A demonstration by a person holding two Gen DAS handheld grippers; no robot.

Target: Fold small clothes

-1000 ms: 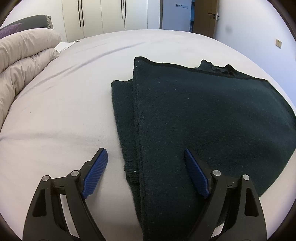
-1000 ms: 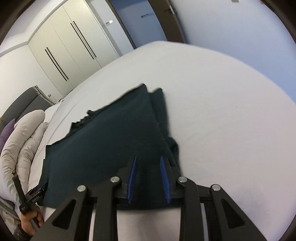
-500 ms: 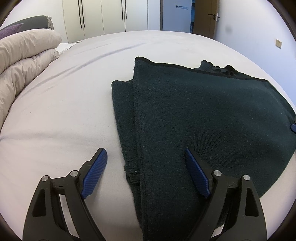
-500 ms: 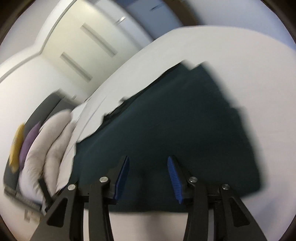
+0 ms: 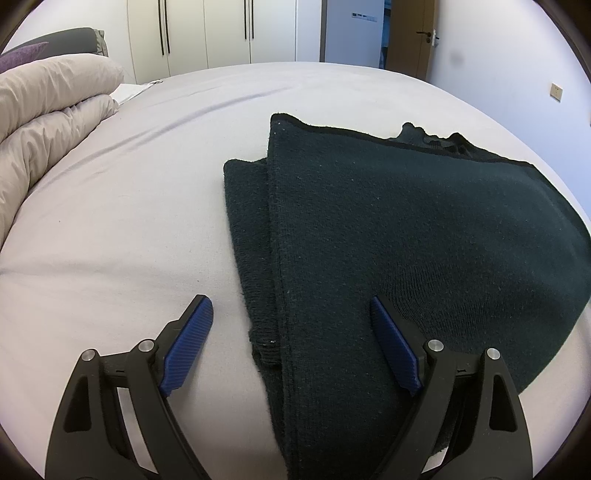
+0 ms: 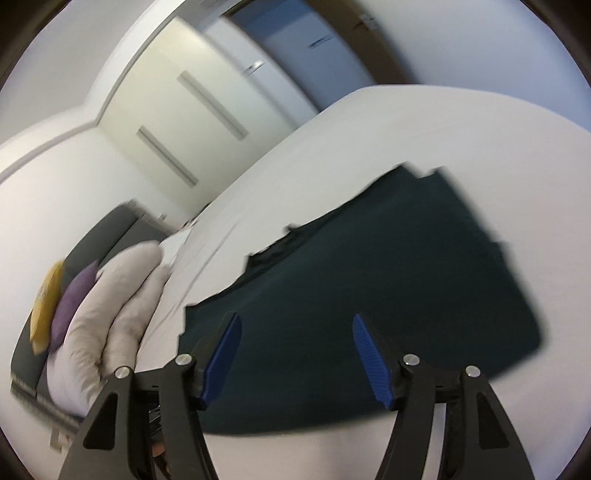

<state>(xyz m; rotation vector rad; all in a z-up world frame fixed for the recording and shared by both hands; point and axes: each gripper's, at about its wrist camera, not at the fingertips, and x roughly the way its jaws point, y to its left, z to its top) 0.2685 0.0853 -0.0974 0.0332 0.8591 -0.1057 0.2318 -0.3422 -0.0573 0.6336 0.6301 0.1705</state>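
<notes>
A dark green knitted garment (image 5: 406,229) lies folded flat on the pale bed sheet (image 5: 118,221), with a narrower layer sticking out along its left side. My left gripper (image 5: 291,328) hangs open just above the garment's near left edge, one blue pad over the sheet and the other over the cloth. In the blurred right wrist view the same garment (image 6: 388,295) spreads ahead of my right gripper (image 6: 295,347), whose jaws are opening with nothing pinched between them, above the cloth's near edge.
A folded beige duvet (image 5: 40,122) is heaped at the left of the bed, with purple and yellow cushions (image 6: 59,306) behind it. White wardrobe doors (image 5: 221,29) and a brown door (image 5: 410,37) stand beyond the bed.
My right gripper has widened from nearly shut and let go of the garment's edge, swinging and tilting so the cloth now lies ahead of it. The left gripper has stayed put.
</notes>
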